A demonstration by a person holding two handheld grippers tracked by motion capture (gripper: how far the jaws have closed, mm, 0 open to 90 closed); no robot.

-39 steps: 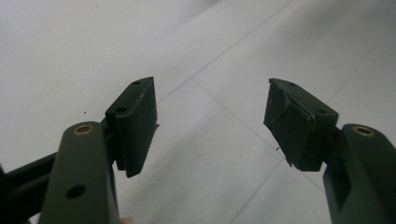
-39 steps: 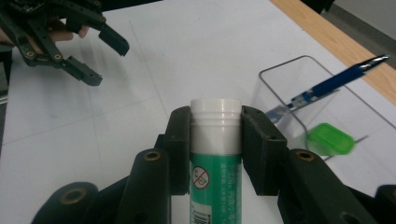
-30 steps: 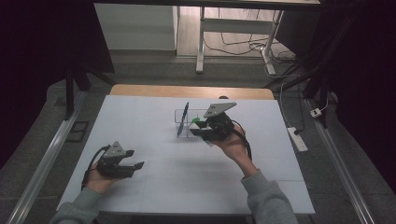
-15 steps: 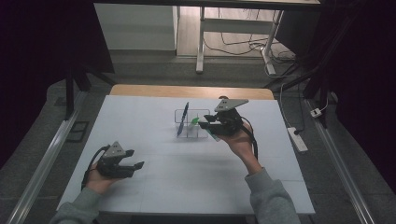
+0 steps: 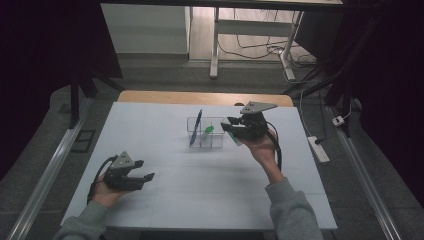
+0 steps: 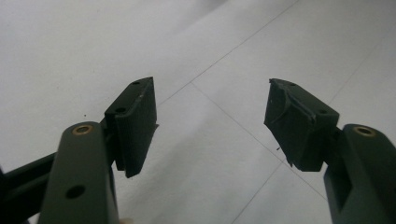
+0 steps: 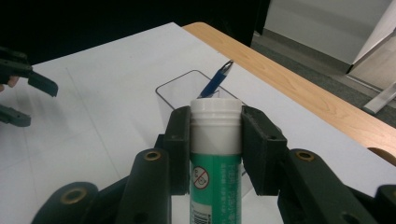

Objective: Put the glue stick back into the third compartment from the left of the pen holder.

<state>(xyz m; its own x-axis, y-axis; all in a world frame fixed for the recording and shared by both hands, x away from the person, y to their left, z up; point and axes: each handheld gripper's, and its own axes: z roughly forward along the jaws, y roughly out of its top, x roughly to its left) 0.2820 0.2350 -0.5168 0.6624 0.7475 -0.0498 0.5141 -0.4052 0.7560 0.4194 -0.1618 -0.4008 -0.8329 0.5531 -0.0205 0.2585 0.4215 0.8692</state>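
Note:
My right gripper (image 5: 231, 126) (image 7: 215, 133) is shut on a glue stick (image 7: 215, 163) with a white cap and a green label, held upright between the pads. It hovers just right of a clear plastic organizer (image 5: 204, 135) (image 7: 180, 91) at the table's middle back. A blue pen (image 5: 195, 127) (image 7: 215, 80) leans in the organizer's left end, and a small green-topped item (image 5: 209, 129) stands inside it. My left gripper (image 5: 144, 171) (image 6: 210, 121) rests low over the white tabletop at the front left, open, with nothing between its pads.
The white table cover (image 5: 210, 190) ends at a wooden edge (image 5: 200, 97) behind the organizer. A power strip (image 5: 318, 148) lies on the floor to the right. Another desk's legs (image 5: 215, 45) stand beyond the table.
My right gripper has drifted right and slightly back with the glue stick, away from the organizer. The left gripper has stayed put.

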